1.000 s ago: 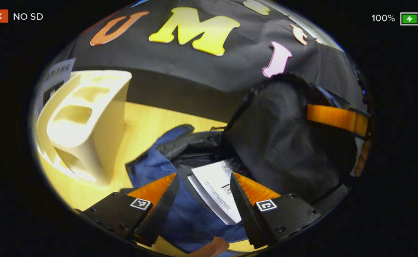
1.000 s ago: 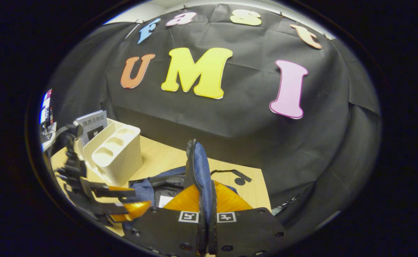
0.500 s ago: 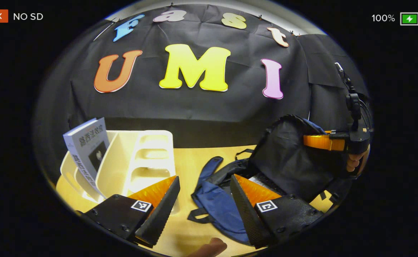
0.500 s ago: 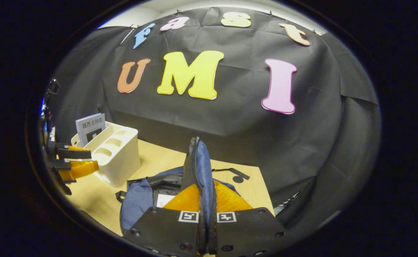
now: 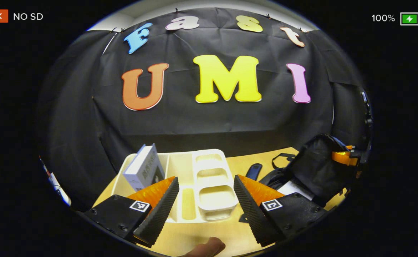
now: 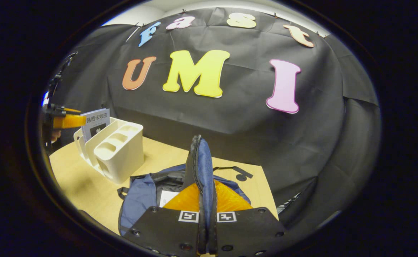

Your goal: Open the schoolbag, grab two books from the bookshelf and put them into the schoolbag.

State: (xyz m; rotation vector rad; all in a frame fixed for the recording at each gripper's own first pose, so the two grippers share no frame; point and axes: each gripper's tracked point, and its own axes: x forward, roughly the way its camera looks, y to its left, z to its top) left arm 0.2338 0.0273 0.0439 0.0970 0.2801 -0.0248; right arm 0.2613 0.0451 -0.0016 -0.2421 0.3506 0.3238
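Wooden table point(image 6: 87, 185): left claw point(image 5: 205, 200) wide open facing bookshelf point(image 5: 209, 178); right claw point(image 6: 206, 200) clamps upright schoolbag flap point(image 6: 202, 160).

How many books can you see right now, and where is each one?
2. One white book with a grey cover stands upright in the cream plastic bookshelf. One white book lies inside the open blue schoolbag. Others may be hidden deeper in the bag.

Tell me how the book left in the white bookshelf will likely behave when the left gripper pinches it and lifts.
The book looks thick and boxy, so probably stiff, not floppy. It leans at a tilt in the bookshelf slot, so it may tip further if nudged before the left gripper, now open, closes. Its cover looks smooth, possibly a little slippery.
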